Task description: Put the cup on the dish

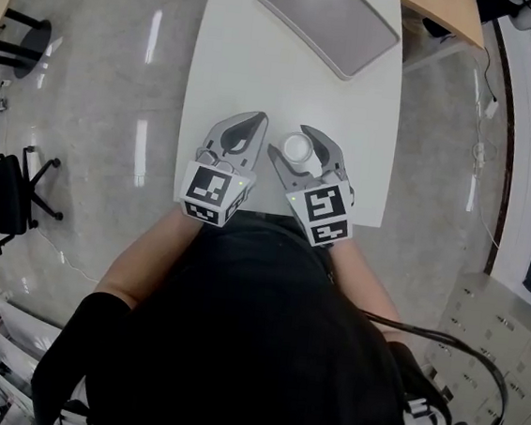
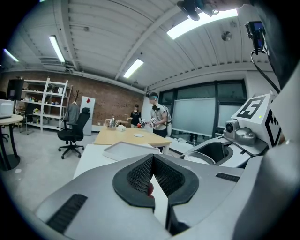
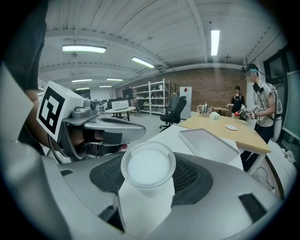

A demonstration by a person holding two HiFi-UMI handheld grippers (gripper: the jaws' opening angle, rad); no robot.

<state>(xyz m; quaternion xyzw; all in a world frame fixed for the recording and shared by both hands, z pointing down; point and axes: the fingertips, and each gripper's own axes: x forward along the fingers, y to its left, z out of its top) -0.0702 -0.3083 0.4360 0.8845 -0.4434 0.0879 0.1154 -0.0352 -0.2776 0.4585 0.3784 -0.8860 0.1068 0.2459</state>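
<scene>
A white cup (image 1: 297, 149) stands between the jaws of my right gripper (image 1: 293, 144), which is shut on it near the front edge of the white table (image 1: 252, 73). In the right gripper view the cup (image 3: 148, 168) fills the space between the pads, its round rim facing up. Just to its left, my left gripper (image 1: 256, 121) rests with its jaws together and nothing in them; its tips (image 2: 151, 161) meet in the left gripper view. The dish, a grey rectangular tray (image 1: 328, 20), lies empty at the far end of the table, also visible as the tray (image 3: 211, 145) ahead of the cup.
A wooden table (image 1: 447, 9) stands beyond the tray. A black office chair (image 1: 3, 193) is on the floor to the left. Two people (image 3: 260, 105) stand far off by the wooden table. The white table's front edge is right against my body.
</scene>
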